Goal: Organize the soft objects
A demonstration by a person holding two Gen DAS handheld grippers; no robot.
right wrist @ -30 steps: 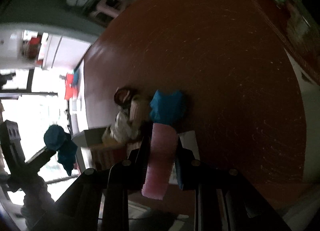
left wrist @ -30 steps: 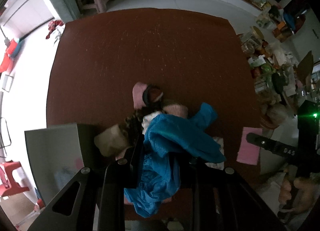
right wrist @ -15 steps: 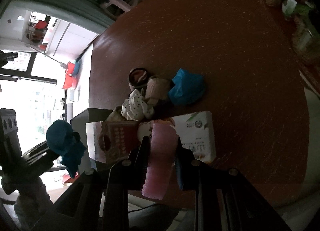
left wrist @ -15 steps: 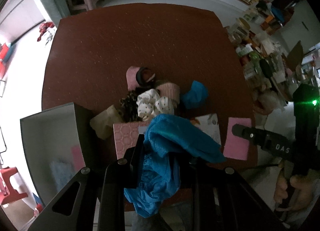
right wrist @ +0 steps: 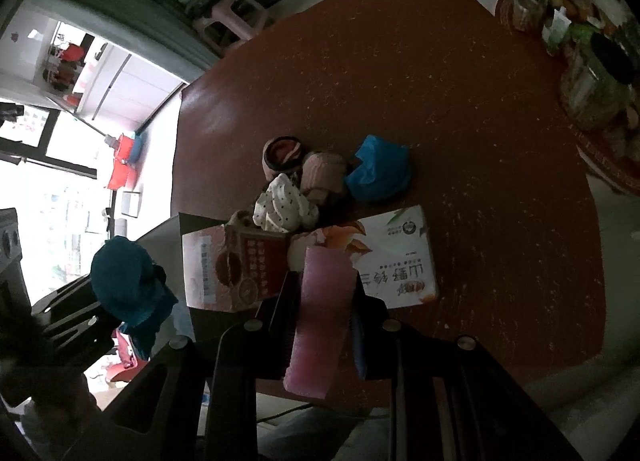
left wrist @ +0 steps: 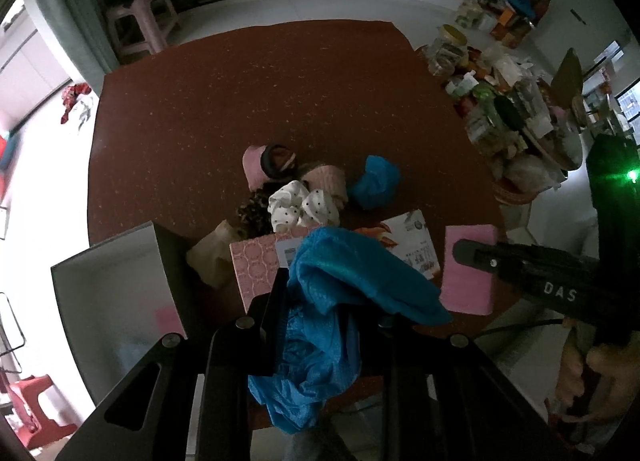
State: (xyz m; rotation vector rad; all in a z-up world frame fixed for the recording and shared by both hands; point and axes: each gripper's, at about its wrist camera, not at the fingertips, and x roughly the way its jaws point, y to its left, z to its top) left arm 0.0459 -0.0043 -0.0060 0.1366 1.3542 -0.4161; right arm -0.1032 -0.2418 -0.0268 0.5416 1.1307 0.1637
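Observation:
My left gripper (left wrist: 332,301) is shut on a crumpled blue plastic bag (left wrist: 344,285) that hangs over its fingers, above the table's near edge. My right gripper (right wrist: 324,289) is shut on a pink foam sponge (right wrist: 320,313); the same pink sponge (left wrist: 468,269) shows at the right in the left wrist view. On the brown table (left wrist: 240,101) lies a pile: a second blue bag (left wrist: 376,181), a white dotted cloth (left wrist: 300,205), a pink knit roll (left wrist: 328,177), a dark-rimmed pink piece (left wrist: 272,161) and a leopard-print piece (left wrist: 252,213). A grey open bin (left wrist: 112,293) stands at the left.
Two tissue packs lie by the pile: a pink one (left wrist: 256,265) and a white one (right wrist: 396,261). A tan bag (left wrist: 208,257) sits next to the bin. Jars and food packets (left wrist: 500,101) crowd a side table at the right. A pink stool (left wrist: 140,25) stands beyond the table.
Both grippers have drawn back toward the table's near edge with their loads, so the pile looks farther away. The tissue packs and the second blue bag have come into plain view.

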